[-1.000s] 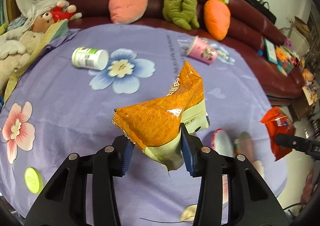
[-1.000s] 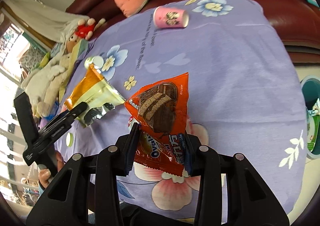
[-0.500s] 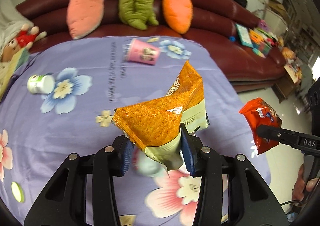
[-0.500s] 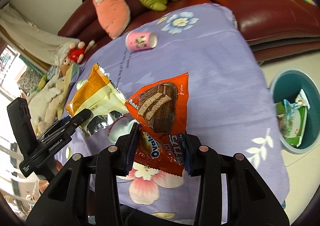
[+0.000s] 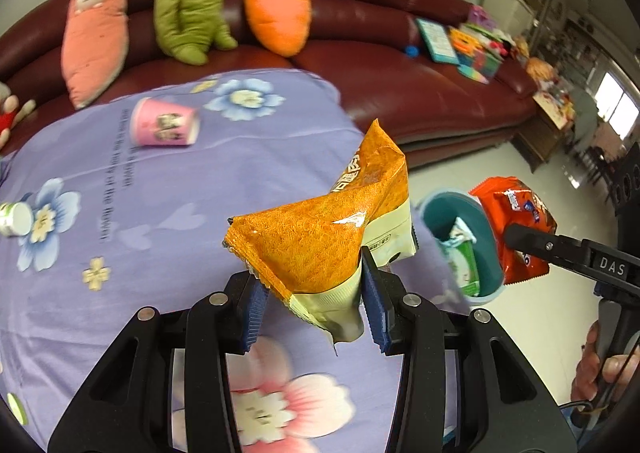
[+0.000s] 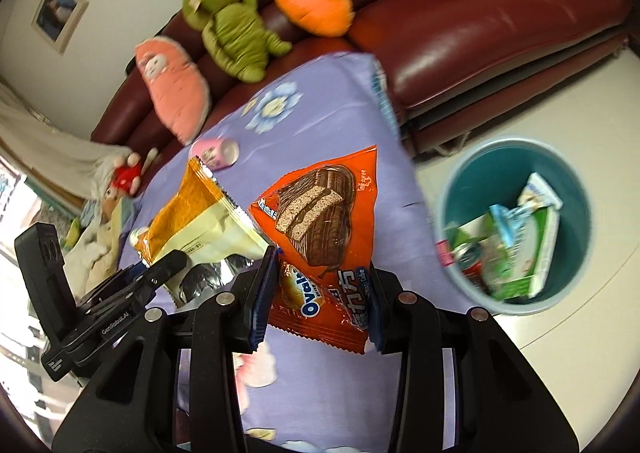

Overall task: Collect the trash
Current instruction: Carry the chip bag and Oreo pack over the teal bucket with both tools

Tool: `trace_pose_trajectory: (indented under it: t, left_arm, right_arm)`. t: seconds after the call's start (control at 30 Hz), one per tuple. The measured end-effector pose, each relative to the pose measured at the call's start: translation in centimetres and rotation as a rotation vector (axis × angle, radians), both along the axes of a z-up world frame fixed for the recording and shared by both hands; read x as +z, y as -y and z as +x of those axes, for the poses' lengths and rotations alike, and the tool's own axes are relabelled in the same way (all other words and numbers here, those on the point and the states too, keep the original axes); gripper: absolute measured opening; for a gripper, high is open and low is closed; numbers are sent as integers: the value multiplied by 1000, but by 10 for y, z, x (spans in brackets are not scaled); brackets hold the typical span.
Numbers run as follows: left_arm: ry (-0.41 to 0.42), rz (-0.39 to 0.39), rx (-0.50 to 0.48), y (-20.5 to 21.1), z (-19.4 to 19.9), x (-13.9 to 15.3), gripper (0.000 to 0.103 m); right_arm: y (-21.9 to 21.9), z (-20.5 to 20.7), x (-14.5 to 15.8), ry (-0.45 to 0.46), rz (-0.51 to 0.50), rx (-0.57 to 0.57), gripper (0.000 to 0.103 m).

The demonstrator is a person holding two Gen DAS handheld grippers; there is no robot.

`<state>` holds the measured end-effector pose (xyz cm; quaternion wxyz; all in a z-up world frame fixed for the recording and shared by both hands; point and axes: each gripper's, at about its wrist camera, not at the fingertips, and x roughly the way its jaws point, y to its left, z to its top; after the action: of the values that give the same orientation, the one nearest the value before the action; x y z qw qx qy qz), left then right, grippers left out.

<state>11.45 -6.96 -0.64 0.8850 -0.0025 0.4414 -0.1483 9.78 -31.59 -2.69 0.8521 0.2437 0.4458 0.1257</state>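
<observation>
My left gripper point(image 5: 312, 309) squeezes an orange bag point(image 5: 320, 229). My right gripper point(image 6: 320, 301) squeezes a red wrapper point(image 6: 324, 237). Both hang over the purple cloth point(image 5: 160, 181), near the teal bin point(image 6: 572, 181) on the floor.

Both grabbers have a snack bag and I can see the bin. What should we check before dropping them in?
1. Left gripper pinches the orange wrapper: ok.
2. Right gripper pinches the red Ovaltine wrapper: ok.
3. Teal bin is in view on the floor past the table edge: ok.
4. Bin has room above the cartons inside: ok.
5. Wrappers are over the bin: not ok, both hang above the purple tablecloth.
6. Table is cleared: not ok, a pink cup and a small white bottle lie on it.
</observation>
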Motion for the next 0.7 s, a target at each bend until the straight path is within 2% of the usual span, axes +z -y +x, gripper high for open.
trace_pose_trajectory:
  t: [0.37,0.7]
  left_arm:
    - [-31,42,-161,106,20,-14,44]
    - [-115,79,-248,181,45,-55,45]
  right_arm:
    - [111,-17,-7,22,45,-215,37]
    - [157,-13,-30,-20,57,-290,37]
